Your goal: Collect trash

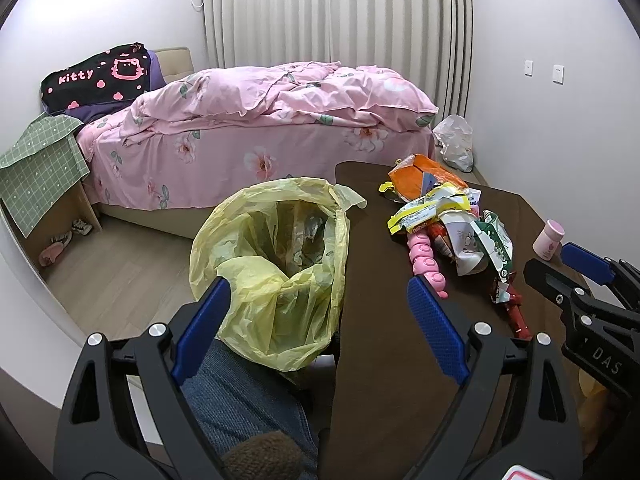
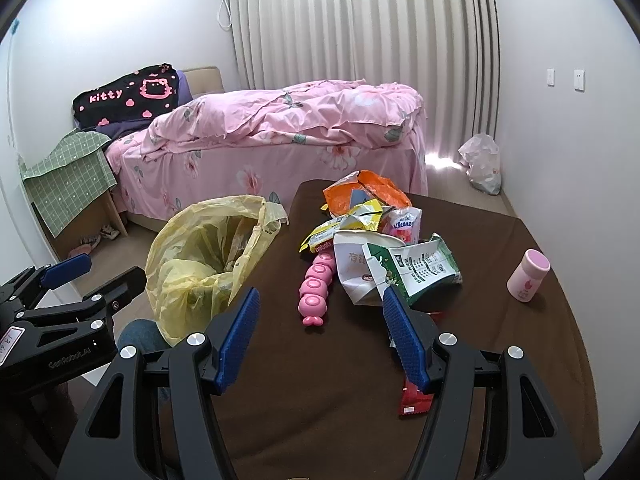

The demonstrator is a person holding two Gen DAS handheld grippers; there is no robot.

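Foil-and-paper wrappers (image 2: 384, 236) are light, crumpled, slippery; pinch a folded edge. Left claw (image 1: 320, 312) and right claw (image 2: 320, 320) both spread, empty.

I can read "kitty" in pink on the black blanket (image 2: 128, 98) at the head of the bed. A pink tissue pack (image 2: 405, 225) on my table says "Kleenex", partly covered. The left gripper (image 2: 86, 276) body reads "GenRobot.AI"; the right gripper (image 1: 568, 270) shows "DAS". A yellow wrapper (image 2: 326, 240) reads "nabati".
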